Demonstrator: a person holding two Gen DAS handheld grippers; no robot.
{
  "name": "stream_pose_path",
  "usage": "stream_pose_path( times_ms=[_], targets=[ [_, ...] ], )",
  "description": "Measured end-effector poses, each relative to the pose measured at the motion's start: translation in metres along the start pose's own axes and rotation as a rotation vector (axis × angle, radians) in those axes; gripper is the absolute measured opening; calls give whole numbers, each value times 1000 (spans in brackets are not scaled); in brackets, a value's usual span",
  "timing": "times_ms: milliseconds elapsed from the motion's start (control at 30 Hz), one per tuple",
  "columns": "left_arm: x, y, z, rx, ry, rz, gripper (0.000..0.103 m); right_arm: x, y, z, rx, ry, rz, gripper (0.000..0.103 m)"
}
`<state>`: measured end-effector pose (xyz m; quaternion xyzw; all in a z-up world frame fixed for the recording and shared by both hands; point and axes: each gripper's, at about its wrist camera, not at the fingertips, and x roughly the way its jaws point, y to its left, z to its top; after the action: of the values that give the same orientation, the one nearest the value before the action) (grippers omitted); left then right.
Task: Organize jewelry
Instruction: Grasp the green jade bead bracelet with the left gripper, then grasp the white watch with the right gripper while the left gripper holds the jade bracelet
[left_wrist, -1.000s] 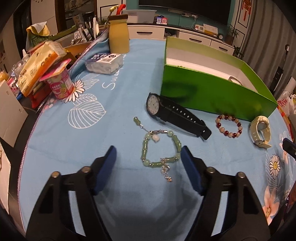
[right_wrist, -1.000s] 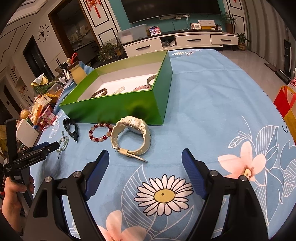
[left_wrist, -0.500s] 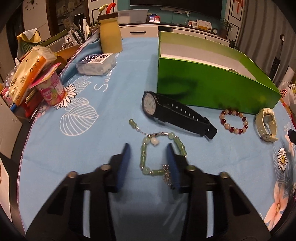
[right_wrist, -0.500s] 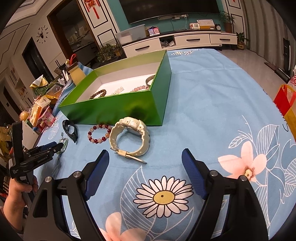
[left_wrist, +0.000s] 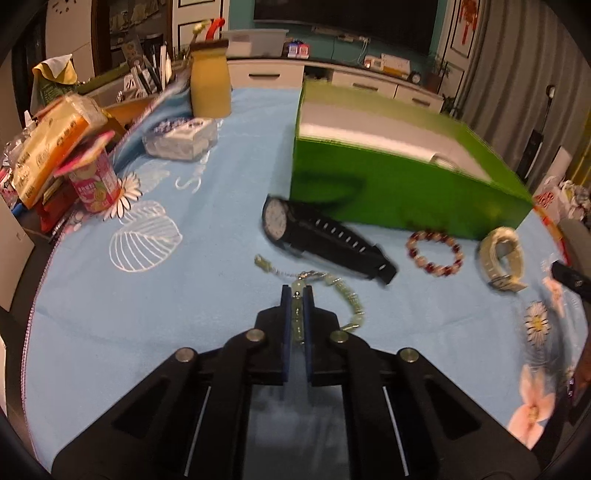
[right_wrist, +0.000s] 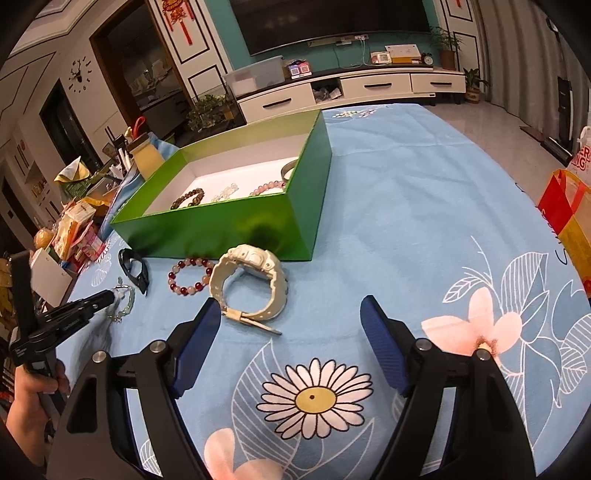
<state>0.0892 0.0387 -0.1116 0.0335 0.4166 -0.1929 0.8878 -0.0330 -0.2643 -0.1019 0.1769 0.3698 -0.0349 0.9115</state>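
Pink drink cup (left_wrist: 96, 181), tissue pack (left_wrist: 48, 142) and yellow jar (left_wrist: 209, 83) on flowered blue tablecloth (left_wrist: 110, 314).

In the left wrist view, motion blur smears the open green cardboard box (left_wrist: 399, 192) at one o'clock, so its contents cannot be read, and the label on the pink drink cup (left_wrist: 96, 182) at ten o'clock is illegible. The pale green jade bead bracelet (left_wrist: 345, 291) is partly hidden between the left gripper's (left_wrist: 296, 295) blue pads. At three o'clock, the right gripper (left_wrist: 570, 278) is cut off by the picture's edge.
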Motion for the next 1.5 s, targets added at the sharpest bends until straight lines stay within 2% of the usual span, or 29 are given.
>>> stream_pose_path(
  times_ms=[267, 467, 767, 933, 1033, 1133, 1500],
  targets=[
    [-35, 0, 14, -42, -76, -97, 5, 6, 0, 1, 22, 13, 20, 78],
    [-49, -4, 19, -31, -104, -118, 5, 22, 8, 2, 14, 44, 31, 69],
    [-51, -10, 18, -30, -99, -143, 5, 42, 12, 9, 2, 77, 17, 45],
    [-51, -11, 16, -29, -98, -155, 5, 51, 21, 7, -47, 100, -10, 27],
    [-52, -10, 16, -33, -96, -163, 5, 53, 24, 6, -68, 94, -30, 21],
    [-53, -11, 16, -31, -97, -167, 5, 50, 26, 6, -81, 75, -39, 7],
    [-67, -20, 20, -19, -120, -190, 5, 19, 29, 5, -96, 3, -9, 7]
  ],
)
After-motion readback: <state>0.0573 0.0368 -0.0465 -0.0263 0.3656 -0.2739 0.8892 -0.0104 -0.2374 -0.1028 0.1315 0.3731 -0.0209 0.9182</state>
